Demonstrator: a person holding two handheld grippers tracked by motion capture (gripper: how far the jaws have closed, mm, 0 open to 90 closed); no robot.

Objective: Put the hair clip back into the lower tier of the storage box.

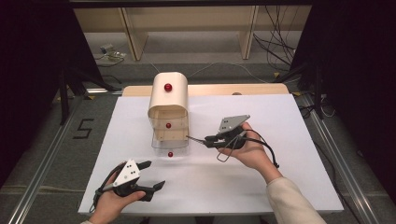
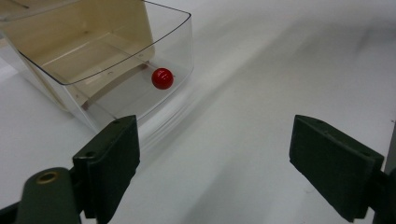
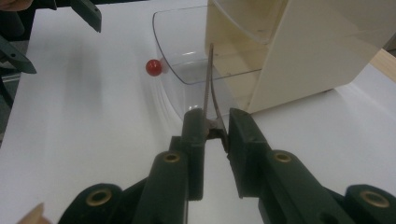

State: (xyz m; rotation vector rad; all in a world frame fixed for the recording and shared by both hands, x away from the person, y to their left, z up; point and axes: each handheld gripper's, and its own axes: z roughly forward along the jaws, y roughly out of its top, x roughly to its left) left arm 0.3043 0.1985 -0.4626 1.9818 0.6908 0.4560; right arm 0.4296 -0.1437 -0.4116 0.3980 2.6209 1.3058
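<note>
High view. We record a cream, round-topped small cabinet [image 1: 169, 105] with clear plastic drawers standing at upper centre of the white surface [image 1: 261, 186]. Its lowest clear drawer [image 1: 170, 148] is pulled out toward the bottom of the frame, and its red round knob [image 1: 170, 154] faces the person. Two more red knobs sit higher on the cabinet front. The right hand-held gripper [image 1: 207, 140], right of centre, has its jaws pressed together on a slim pair of metal tweezers [image 1: 195, 138], whose tip points left at the drawer's right side. The left hand-held gripper [image 1: 155, 175], lower left, has its jaws apart with nothing between them, clear of the drawer.

Left gripper view. The left hand-held gripper [image 2: 254, 168] has its two black jaws standing wide apart over bare surface. The clear drawer [image 2: 119, 65] lies at upper left, its red knob [image 2: 162, 78] near the front wall. We see nothing lying inside the visible part.

Right gripper view. The right hand-held gripper [image 3: 216, 133] is clamped on the tweezers [image 3: 209, 84], which rise from centre toward the drawer's rim [image 3: 187, 79]. Whether the tip has crossed the rim or lies just outside it, we cannot tell. The knob [image 3: 153, 67] shows left of centre.

Assessment. We judge the step in hand to be placing the tweezers into the open drawer. The next move calls for carrying the tip fully over the clear wall, lowering it, then releasing.

Markings. A dark figure "5" [image 1: 83, 128] is marked on the floor at left in the high view. No brand or label is legible on cabinet or tool.
</note>
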